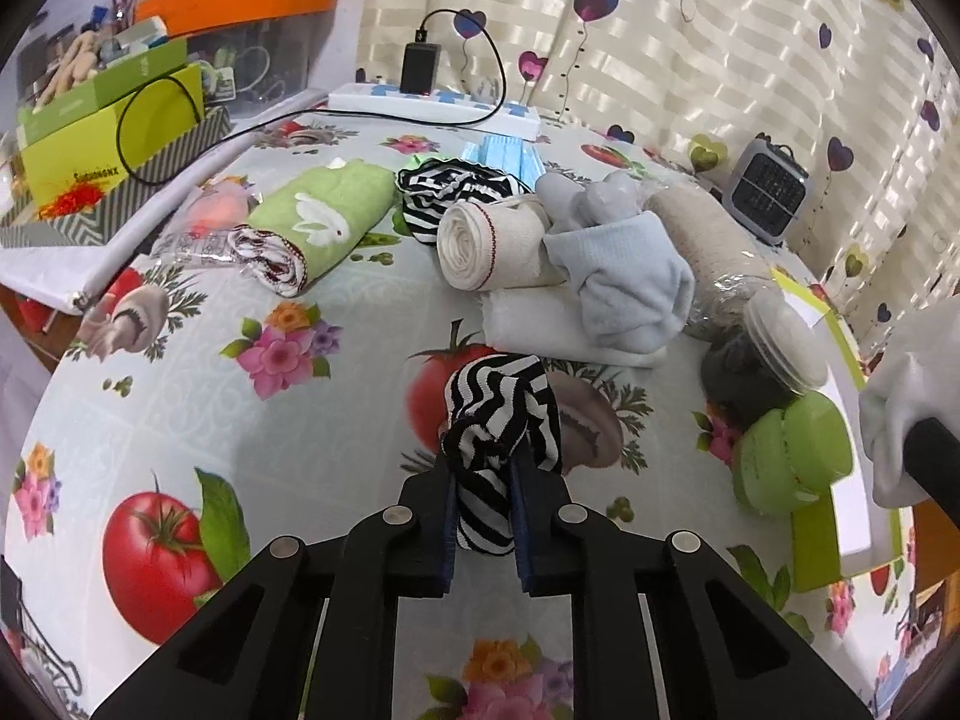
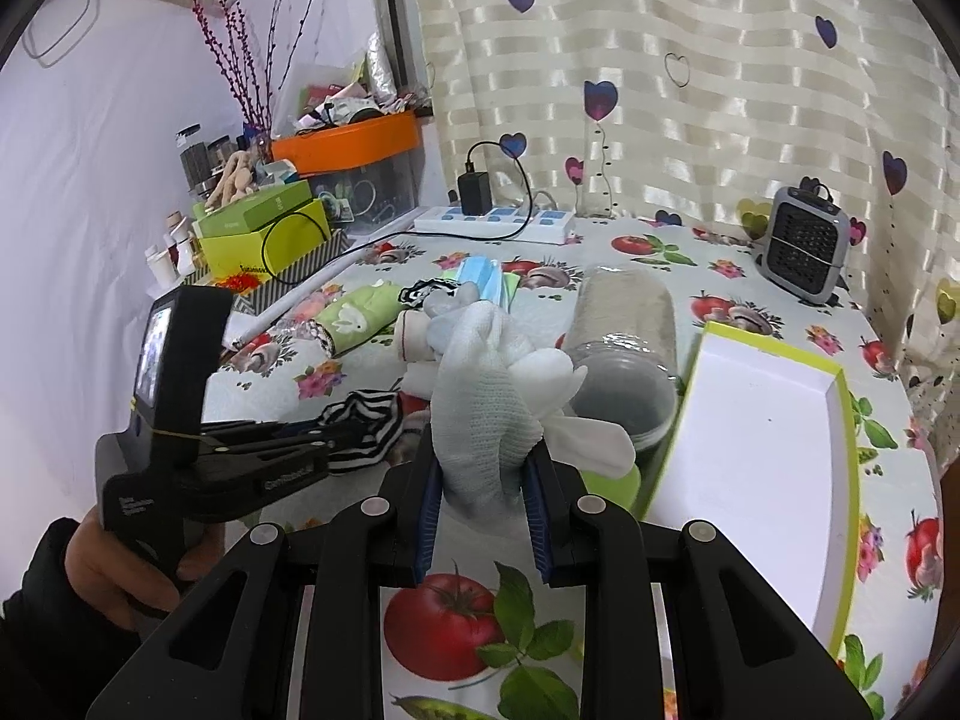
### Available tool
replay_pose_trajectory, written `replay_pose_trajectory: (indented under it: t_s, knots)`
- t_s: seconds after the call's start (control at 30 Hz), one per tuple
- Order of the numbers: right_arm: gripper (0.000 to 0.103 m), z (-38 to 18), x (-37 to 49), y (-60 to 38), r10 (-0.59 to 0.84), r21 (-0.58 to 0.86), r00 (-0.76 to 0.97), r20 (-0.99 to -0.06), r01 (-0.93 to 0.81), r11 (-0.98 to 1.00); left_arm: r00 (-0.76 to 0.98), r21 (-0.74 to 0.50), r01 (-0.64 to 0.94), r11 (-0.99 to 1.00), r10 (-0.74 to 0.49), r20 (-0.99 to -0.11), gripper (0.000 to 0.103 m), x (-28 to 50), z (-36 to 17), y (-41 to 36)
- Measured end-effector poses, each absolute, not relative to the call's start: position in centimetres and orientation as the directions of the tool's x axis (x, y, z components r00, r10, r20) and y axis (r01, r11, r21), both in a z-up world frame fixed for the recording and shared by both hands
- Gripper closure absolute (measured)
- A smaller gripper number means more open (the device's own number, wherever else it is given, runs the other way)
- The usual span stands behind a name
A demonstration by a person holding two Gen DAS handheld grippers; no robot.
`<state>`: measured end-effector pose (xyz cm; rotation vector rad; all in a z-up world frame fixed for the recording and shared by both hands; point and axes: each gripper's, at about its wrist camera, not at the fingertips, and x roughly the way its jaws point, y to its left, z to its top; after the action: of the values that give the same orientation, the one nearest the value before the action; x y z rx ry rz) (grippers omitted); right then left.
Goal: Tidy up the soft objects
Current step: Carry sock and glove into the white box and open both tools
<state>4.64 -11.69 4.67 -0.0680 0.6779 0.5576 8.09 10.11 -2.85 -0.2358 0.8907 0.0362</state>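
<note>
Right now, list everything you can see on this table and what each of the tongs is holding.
striped cloth: one, black-white, in left tongs
white glove: one, in right tongs
green towel: one, rolled, table left
beige bandage roll: one, table centre
pale blue sock: one, on folded white cloth
open box: one, white, lime-edged, table right
power strip: one, white, by curtain
left tongs: shut
right tongs: shut

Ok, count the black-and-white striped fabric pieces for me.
2. One striped piece is clamped in the left gripper over the table; the other striped piece lies in the pile behind the beige roll. More may be hidden underneath.
</note>
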Motion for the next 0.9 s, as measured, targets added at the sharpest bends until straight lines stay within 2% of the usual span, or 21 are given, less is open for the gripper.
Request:
replay_pose_trajectory:
  t_s: [0.43, 0.9]
  knots:
    - [0.077, 5.3, 4.2, -16.5, 0.425, 0.141, 0.688, -0.588, -0.43, 0.892, 0.692, -0.195, -0.076, 0.978, -0.089, -0.717, 0.089, 6.0, 1.8, 8.1]
    - [0.077, 3.6, 5.3, -23.4, 0.314, 0.167, 0.713, -0.627, -0.271, 0.948, 0.722, -0.204, 0.146, 0.968, -0.245, -0.646, 0.089, 6.1, 6.2, -0.4]
